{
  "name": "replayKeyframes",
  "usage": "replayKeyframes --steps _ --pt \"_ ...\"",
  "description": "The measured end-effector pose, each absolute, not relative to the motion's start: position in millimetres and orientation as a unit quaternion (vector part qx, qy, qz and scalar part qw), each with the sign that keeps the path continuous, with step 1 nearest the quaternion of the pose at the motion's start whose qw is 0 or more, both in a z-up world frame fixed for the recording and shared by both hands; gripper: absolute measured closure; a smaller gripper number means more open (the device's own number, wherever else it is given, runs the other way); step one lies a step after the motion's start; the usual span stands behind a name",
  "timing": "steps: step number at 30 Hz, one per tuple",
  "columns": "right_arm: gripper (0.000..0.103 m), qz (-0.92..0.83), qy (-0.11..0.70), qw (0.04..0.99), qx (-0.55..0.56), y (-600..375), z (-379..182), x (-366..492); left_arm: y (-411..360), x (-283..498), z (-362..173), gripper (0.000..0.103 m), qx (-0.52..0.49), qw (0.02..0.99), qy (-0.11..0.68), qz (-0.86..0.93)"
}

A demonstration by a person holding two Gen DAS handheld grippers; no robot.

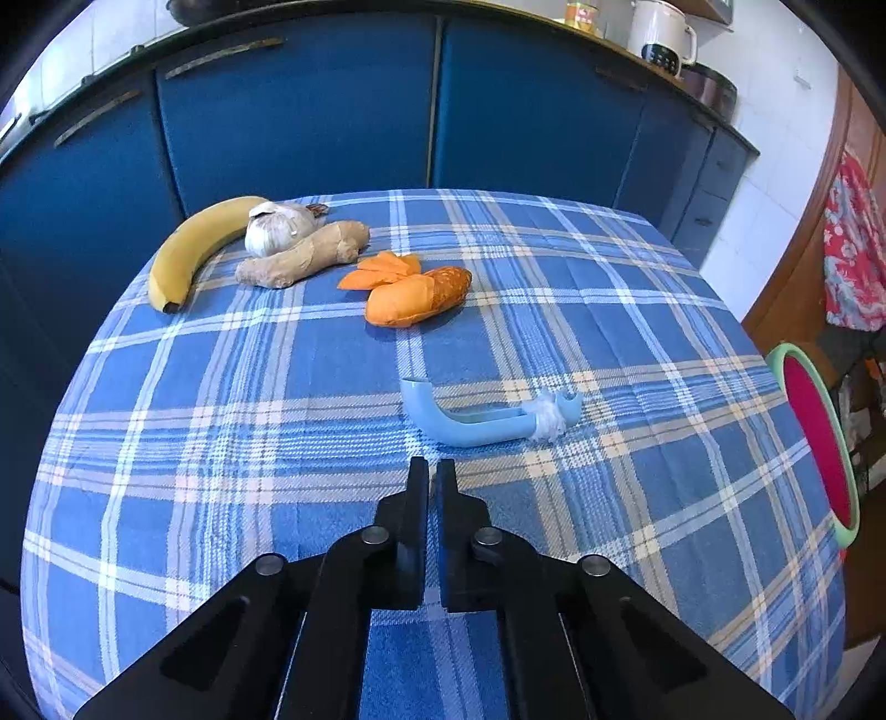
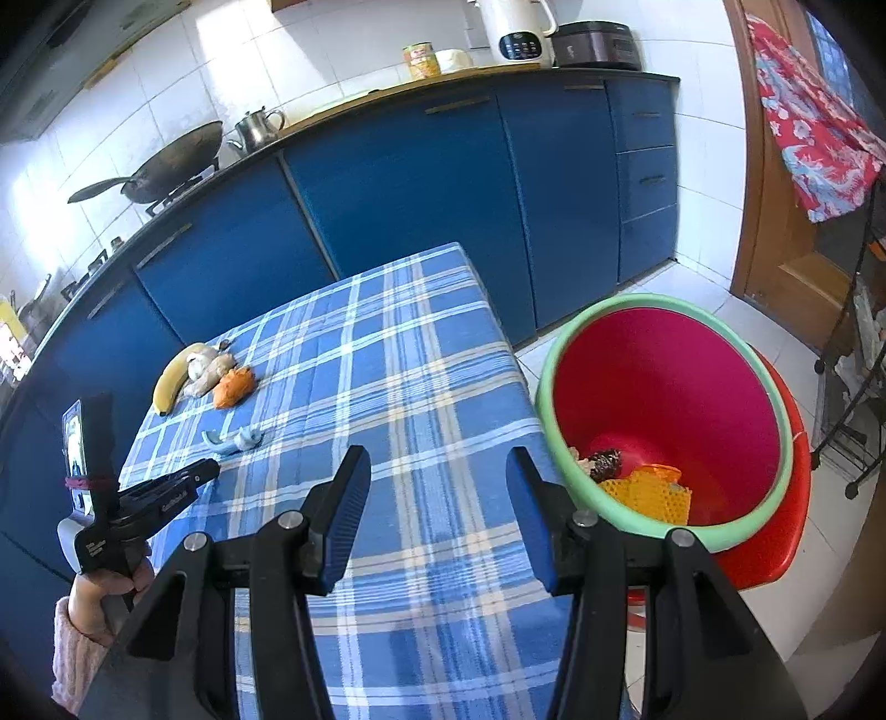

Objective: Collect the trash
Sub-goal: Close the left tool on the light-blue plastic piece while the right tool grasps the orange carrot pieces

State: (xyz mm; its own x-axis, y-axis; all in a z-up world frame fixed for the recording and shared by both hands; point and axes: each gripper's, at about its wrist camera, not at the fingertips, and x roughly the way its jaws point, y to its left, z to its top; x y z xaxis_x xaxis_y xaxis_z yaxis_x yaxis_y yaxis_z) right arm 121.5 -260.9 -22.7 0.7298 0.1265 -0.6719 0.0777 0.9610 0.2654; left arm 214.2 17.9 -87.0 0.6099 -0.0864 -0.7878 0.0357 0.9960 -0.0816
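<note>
Black and nearly pressed together, the left hand-held gripper [image 1: 432, 471] hovers just before a glossy blue plastic hook [image 1: 476, 415], lying lengthwise left-to-right on the checked worktop [image 1: 221, 443]. The right hand-held gripper [image 2: 437, 471] is spread, empty, beside the red bucket [image 2: 664, 387].

A blue plaid cloth [image 1: 310, 382] covers the worktop. Behind it, at twelve o'clock, run blue cabinets [image 2: 410, 183] under a dark counter bearing a wok [image 2: 166, 163], kettle [image 2: 256, 127] and white appliance [image 2: 518, 30]. White wall tiles [image 2: 310, 50] catch bright daylight; pale floor tiles [image 2: 830, 554] lie at three o'clock beside a wooden door [image 2: 775, 243].
</note>
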Motion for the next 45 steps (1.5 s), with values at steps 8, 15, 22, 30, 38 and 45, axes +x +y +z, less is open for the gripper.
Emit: replayKeyframes --steps 8,15,22,30,38,45 --pt "0.05 0.038 0.37 0.919 0.13 -240 -19 131 46 199 -67 0.102 -0.061 0.909 0.413 -0.01" --pt "0.05 0.075 0.368 0.919 0.119 -209 -11 140 87 184 -44 0.102 -0.091 0.915 0.391 0.028" --pt "0.05 0.115 0.368 0.916 0.109 -170 -2 151 124 171 -28 0.102 -0.116 0.919 0.372 0.064" --pt "0.05 0.153 0.366 0.913 0.094 -123 5 168 156 164 -21 0.102 -0.139 0.918 0.36 0.089" --pt "0.05 0.165 0.39 0.901 0.097 -91 -11 200 181 162 -23 0.102 -0.156 0.917 0.352 0.104" --pt "0.05 0.164 0.414 0.891 0.094 -69 -30 239 195 169 -28 0.102 -0.169 0.913 0.355 0.11"
